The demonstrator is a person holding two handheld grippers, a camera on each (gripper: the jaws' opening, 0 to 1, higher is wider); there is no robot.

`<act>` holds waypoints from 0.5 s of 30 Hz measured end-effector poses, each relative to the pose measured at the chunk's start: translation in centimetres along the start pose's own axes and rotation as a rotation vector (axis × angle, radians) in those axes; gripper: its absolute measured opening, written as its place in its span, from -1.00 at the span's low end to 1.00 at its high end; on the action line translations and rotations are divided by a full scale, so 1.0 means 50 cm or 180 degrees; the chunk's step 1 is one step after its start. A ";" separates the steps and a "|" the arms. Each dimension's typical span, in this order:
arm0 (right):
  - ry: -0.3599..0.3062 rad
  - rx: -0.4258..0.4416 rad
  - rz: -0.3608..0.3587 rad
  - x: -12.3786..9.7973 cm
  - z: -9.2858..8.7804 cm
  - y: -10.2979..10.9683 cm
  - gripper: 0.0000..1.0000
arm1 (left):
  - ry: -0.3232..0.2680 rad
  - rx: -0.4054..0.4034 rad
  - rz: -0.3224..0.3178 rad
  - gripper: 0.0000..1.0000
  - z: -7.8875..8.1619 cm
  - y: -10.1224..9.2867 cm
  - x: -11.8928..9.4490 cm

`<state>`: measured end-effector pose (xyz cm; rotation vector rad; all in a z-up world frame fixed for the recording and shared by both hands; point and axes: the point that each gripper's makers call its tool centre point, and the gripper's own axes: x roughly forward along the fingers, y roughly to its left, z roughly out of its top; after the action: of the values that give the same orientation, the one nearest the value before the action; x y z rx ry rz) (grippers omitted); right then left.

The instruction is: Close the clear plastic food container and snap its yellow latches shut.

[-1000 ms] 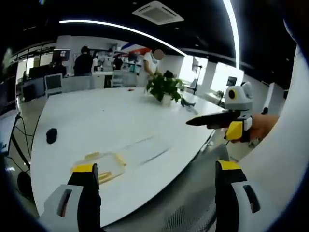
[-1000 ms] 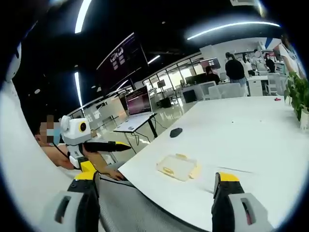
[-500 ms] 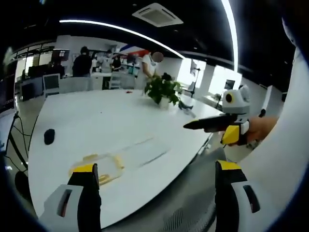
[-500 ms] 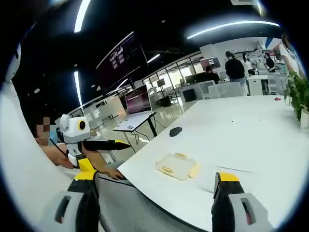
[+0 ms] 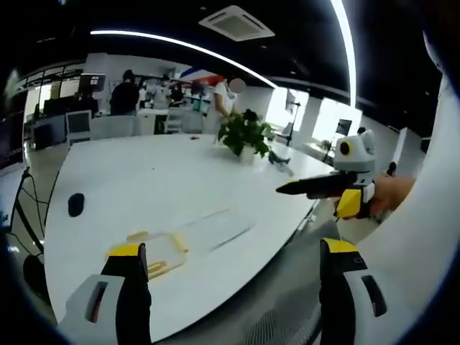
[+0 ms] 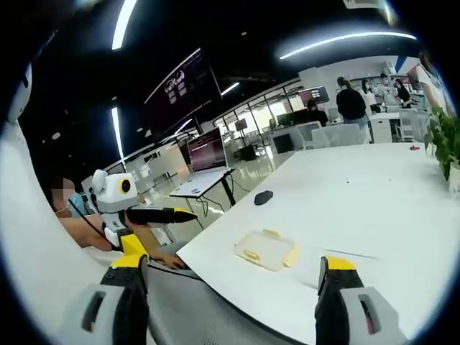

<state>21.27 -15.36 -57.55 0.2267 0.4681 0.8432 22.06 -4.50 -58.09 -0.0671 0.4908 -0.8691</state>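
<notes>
A: Left gripper point(image 5: 228, 267) — jaws spread wide, nothing between them, held off the near edge of the white table point(image 5: 165, 180); right gripper point(image 6: 228, 282) likewise wide and empty, short of the table edge.

B: The container?

A: Clear plastic food container point(image 6: 266, 249) lies flat on the table near its edge, yellow latches point(image 6: 250, 254) showing along its sides; apart from both grippers. In the left gripper view it sits just past the left jaw, partly hidden.

B: Beyond it?

A: Dark computer mouse point(image 6: 263, 196) farther along the table; potted plant point(image 5: 245, 134) at the far side — people standing behind it; an open laptop point(image 6: 207, 152) on a separate desk.
</notes>
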 end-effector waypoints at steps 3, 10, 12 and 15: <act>-0.0004 0.0003 -0.0002 0.000 0.001 0.000 0.99 | -0.0021 -0.0010 -0.0030 0.97 0.002 -0.002 0.000; 0.0014 -0.0022 -0.0001 0.003 0.001 0.000 0.99 | -0.0017 0.0003 -0.0037 0.97 0.006 0.000 -0.002; 0.0014 -0.0019 0.0004 0.004 0.000 0.001 0.99 | -0.0063 -0.0040 -0.0038 0.96 0.013 0.003 -0.003; 0.0019 -0.0032 0.0007 0.005 0.001 0.001 0.99 | -0.0047 0.0005 -0.0040 0.93 0.014 0.006 -0.002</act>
<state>21.41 -15.15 -57.59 0.2156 0.4691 0.8484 22.51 -4.33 -57.49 -0.0752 0.4762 -0.8806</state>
